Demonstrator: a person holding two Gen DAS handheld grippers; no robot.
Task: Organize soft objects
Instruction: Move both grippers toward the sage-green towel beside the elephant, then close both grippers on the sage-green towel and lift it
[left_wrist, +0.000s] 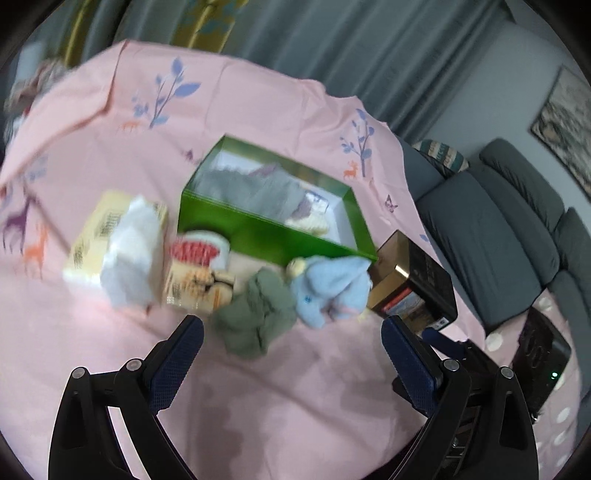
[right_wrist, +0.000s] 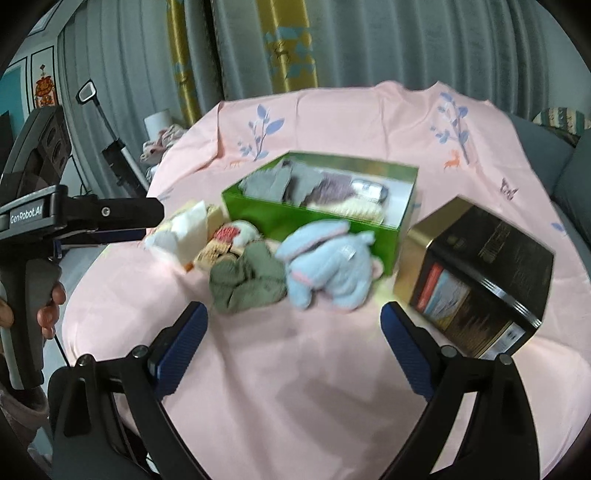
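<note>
Empty jaws; "GenRobot.AI" on left gripper (right_wrist: 110, 221)

Black-gold box (right_wrist: 476, 280) on pink cloth (right_wrist: 295, 369); grey sofa (left_wrist: 498, 236) beside.

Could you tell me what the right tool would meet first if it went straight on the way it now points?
Probably the pink tablecloth first, since the open right tool tilts downward; just beyond lie the crumpled olive-green cloth and the light-blue plush toy. Depth is unclear.
</note>
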